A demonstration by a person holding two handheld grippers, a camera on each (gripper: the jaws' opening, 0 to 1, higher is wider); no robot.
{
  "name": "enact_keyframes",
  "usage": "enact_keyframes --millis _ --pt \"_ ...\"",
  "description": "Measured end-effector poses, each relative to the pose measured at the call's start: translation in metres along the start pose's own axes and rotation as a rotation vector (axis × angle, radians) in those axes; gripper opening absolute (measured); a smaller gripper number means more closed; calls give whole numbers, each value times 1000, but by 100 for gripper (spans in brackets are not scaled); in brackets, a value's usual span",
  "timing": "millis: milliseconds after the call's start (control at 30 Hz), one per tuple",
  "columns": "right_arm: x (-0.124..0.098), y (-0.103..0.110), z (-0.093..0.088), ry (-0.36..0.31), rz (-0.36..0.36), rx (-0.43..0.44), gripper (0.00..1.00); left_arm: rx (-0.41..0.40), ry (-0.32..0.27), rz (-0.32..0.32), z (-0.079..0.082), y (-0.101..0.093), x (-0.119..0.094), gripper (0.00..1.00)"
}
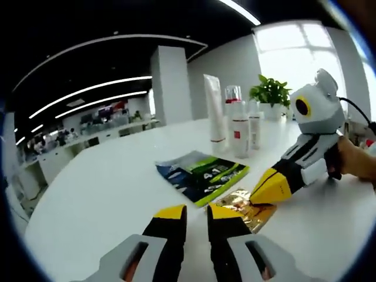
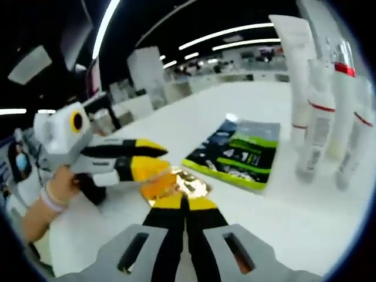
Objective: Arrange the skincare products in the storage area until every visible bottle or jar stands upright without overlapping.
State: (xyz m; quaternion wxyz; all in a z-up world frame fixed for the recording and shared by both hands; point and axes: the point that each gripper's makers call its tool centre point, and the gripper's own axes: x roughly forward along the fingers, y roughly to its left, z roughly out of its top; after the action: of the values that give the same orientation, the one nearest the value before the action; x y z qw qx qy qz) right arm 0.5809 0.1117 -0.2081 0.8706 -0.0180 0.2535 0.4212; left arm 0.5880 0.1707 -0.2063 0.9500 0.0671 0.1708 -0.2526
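A gold foil sachet (image 1: 249,212) (image 2: 187,183) lies flat on the white table (image 1: 106,194). My right gripper (image 2: 185,201) is shut on its near edge and enters the left gripper view from the right (image 1: 257,200). My left gripper (image 1: 197,212) hovers open just beside the sachet; in the right gripper view (image 2: 166,160) its spread fingers reach the sachet's left side. A blue-and-green sachet (image 1: 202,173) (image 2: 241,153) lies flat beyond. Behind it stand a tall white tube (image 1: 215,108) (image 2: 296,64) and several white bottles with red bands (image 1: 239,126) (image 2: 317,123), all upright.
A potted green plant (image 1: 270,91) stands behind the bottles by a bright window. A person's hand (image 1: 355,158) holds the right gripper, another hand (image 2: 53,200) the left. Bare tabletop stretches left of the sachets, with office desks far behind.
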Motion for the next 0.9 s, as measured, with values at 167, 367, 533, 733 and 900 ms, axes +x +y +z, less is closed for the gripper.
enact_keyframes --millis 167,367,533,733,900 --pt "-1 -2 -1 -3 -10 -38 0 15 30 -23 -6 -8 2 13" --pt "-2 0 -4 -12 -12 -50 0 -1 35 -33 -7 -10 1 12" --pt "0 0 -4 -22 -16 -62 0 6 39 -32 -8 -11 2 11" --pt "2 -1 -2 -30 -23 -84 0 1 43 -27 -9 -9 1 10" --pt "3 0 -2 -31 -17 -98 0 -4 34 -22 -6 -4 3 15"
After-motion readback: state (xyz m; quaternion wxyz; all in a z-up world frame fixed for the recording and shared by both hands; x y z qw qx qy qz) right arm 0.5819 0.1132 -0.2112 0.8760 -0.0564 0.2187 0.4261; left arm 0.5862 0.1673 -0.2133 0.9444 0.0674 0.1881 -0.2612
